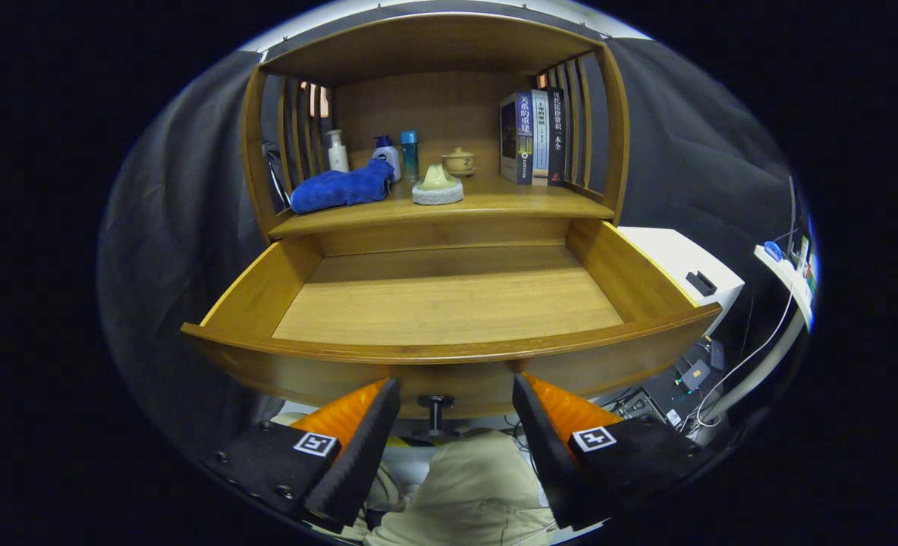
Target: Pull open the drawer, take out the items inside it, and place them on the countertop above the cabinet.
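Drawer (449,303) pulled out toward the fingers (455,398), long axis crosswise, fingers spread wide flanking its knob (434,409)

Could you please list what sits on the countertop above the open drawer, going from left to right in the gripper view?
Blue towel → white pump bottle → blue-capped bottle → teal bottle → cream lidded cup → books. Gripper open, fingers flanking the drawer knob.

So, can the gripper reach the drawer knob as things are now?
Probably yes. The gripper is open, and the knob sits between the fingers on the drawer front, with nothing in between.
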